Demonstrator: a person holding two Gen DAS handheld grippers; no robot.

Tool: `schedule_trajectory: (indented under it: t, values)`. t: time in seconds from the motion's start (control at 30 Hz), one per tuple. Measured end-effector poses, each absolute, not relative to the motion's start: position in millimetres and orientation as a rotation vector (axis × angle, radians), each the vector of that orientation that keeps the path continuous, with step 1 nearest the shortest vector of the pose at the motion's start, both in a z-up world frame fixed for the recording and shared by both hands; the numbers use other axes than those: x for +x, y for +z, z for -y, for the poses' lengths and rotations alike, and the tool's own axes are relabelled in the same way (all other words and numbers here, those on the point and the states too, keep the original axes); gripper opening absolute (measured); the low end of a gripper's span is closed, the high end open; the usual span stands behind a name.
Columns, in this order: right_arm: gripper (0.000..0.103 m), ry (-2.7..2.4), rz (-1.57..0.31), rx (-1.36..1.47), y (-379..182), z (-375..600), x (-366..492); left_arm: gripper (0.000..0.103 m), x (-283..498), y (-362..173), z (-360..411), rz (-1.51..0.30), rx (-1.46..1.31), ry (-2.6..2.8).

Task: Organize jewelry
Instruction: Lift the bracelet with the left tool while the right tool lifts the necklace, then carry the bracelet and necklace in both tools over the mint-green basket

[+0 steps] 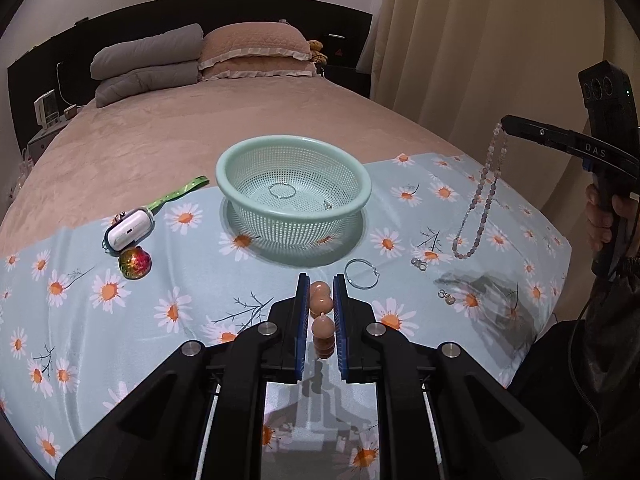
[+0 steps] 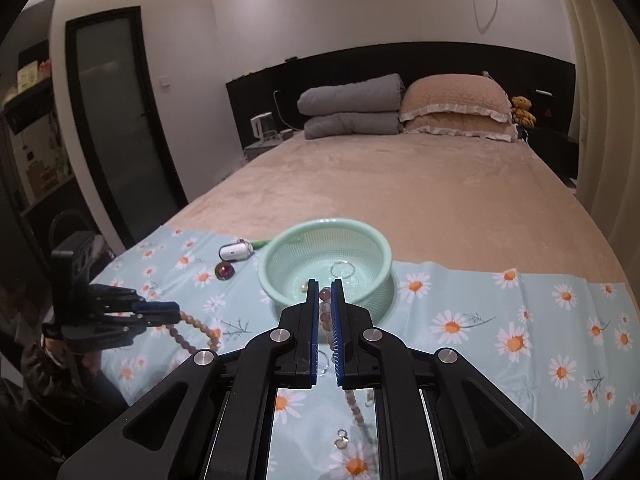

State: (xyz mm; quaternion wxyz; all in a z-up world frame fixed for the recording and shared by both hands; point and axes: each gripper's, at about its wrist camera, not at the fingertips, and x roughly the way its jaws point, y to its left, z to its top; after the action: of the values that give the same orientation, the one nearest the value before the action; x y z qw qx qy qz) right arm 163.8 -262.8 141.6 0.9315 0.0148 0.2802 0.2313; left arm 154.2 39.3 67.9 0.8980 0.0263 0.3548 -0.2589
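The left gripper (image 1: 321,300) is pinching a strand of large tan beads (image 1: 321,303) between its blue pads, the beads stacking up in the narrow gap and hanging down toward the daisy-print cloth (image 1: 120,320). In the right wrist view the same strand (image 2: 196,326) is drooping in a loop from the left gripper (image 2: 176,312) over the cloth's left part. The right gripper (image 2: 325,300) is clamping a string of small pale purple beads (image 2: 325,294); seen from the left camera, this necklace (image 1: 482,196) is dangling from the right gripper's tip (image 1: 505,123), its low end hanging just above the cloth. White letters reading "DAS" (image 1: 595,151) are showing on the right gripper's black body.

Just beyond the left gripper, a thin silver hoop (image 1: 362,274) is lying on the cloth, with small earrings (image 1: 419,263) and a little charm (image 1: 447,297) to its right. Farther on, the mint-green colander basket (image 1: 240,160) is sitting mid-cloth, holding a silver ring hoop (image 1: 282,191) and another small piece. To its left, a shiny red-green ball (image 1: 135,263), a white case (image 1: 130,232) and a green strap (image 1: 180,193) are resting near the cloth's far edge. Past that edge, the tan blanket (image 1: 180,128) is stretching open toward the pillows (image 1: 256,52) and black headboard (image 1: 240,10).
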Motion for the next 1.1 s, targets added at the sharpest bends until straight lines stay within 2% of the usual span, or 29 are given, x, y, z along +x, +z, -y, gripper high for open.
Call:
schedule_trajectory:
  t: [0.33,0.63,0.9,1.1]
  values:
    - [0.006,0.507,-0.547,-0.025,165,216,190,0.012,188,103,-19,-0.726,0.135,-0.534]
    - [0.006,0.497,-0.559,-0.084,157,182,247,0.012,237,129,-8,-0.702,0.153,-0.555]
    - [0.006,0.492,-0.557,-0.037,153,182,294,0.012,293,124,2,-0.726,0.143,-0.574]
    - [0.006,0.459,-0.625,-0.036,129,182,321,0.012,317,92,9,-0.797,0.153,-0.581]
